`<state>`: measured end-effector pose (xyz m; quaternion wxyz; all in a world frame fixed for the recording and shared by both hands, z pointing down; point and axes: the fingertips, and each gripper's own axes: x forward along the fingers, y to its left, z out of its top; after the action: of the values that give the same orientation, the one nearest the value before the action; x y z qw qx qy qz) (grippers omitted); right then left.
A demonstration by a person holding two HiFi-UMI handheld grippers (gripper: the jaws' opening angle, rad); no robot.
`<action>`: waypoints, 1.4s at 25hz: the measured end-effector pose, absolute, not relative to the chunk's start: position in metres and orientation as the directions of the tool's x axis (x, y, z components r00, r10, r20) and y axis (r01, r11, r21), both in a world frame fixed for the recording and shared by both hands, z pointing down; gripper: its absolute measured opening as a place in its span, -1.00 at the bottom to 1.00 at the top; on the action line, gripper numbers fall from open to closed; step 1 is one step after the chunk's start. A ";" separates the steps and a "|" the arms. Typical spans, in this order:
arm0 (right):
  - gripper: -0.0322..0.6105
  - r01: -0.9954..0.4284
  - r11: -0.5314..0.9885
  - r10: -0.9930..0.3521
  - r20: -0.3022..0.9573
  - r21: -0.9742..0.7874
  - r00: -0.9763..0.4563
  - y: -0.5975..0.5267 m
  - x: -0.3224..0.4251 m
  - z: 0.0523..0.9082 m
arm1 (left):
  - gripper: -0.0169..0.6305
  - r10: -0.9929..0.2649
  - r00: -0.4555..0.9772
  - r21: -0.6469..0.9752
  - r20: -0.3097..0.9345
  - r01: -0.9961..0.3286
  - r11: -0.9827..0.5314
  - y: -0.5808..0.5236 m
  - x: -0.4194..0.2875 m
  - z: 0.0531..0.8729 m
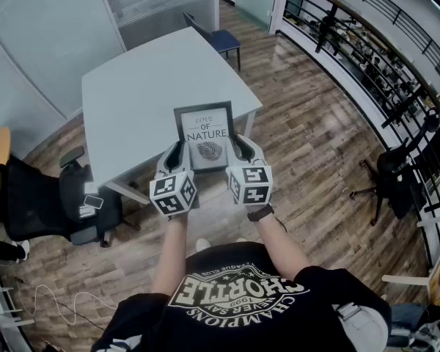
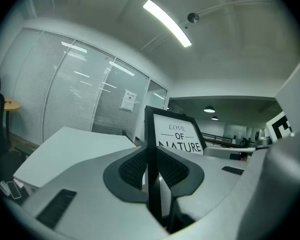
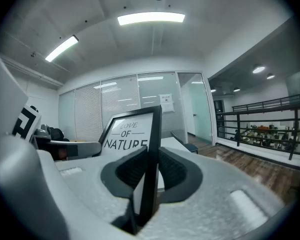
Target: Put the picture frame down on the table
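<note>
A black picture frame (image 1: 205, 133) with a white print reading "LOVE OF NATURE" hangs in the air over the near edge of the white table (image 1: 143, 86). My left gripper (image 1: 177, 155) is shut on the frame's left edge (image 2: 151, 149), and my right gripper (image 1: 237, 150) is shut on its right edge (image 3: 153, 154). In both gripper views the frame's black border runs between the dark pads, with the print (image 2: 179, 136) (image 3: 127, 133) facing inward. The frame's lower part is hidden behind the grippers in the head view.
A black office chair (image 1: 37, 204) with a phone (image 1: 93, 201) on it stands left of the table. A blue chair (image 1: 221, 39) sits at the table's far corner. A black railing (image 1: 367, 57) runs along the right, with another dark chair (image 1: 400, 171) beside it. The floor is wood.
</note>
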<state>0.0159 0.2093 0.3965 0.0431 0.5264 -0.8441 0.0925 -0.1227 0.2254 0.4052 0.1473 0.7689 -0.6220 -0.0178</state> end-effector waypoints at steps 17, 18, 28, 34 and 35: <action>-0.69 -0.928 0.356 -0.914 0.170 -0.107 -0.370 0.235 0.120 0.394 | -0.74 -0.944 0.297 0.275 0.142 -0.928 -0.250 0.238 -0.020 0.404; -0.69 -0.929 0.354 -0.914 0.169 -0.109 -0.368 0.235 0.127 0.395 | -0.74 -0.943 0.300 0.274 0.143 -0.928 -0.253 0.239 -0.013 0.404; -0.69 -0.933 0.319 -0.917 0.196 -0.167 -0.349 0.217 0.171 0.424 | -0.74 -0.929 0.323 0.252 0.179 -0.928 -0.274 0.221 0.030 0.425; -0.70 -0.942 0.280 -0.921 0.223 -0.187 -0.318 0.166 0.164 0.441 | -0.74 -0.919 0.344 0.265 0.193 -0.920 -0.289 0.168 0.023 0.441; -0.70 -0.943 0.274 -0.921 0.231 -0.190 -0.314 0.153 0.161 0.445 | -0.74 -0.916 0.349 0.269 0.197 -0.918 -0.292 0.153 0.020 0.444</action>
<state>0.1608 0.1525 0.4445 0.0374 0.5843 -0.7973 0.1467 0.0198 0.1532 0.4440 0.1689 0.8038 -0.5705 0.0025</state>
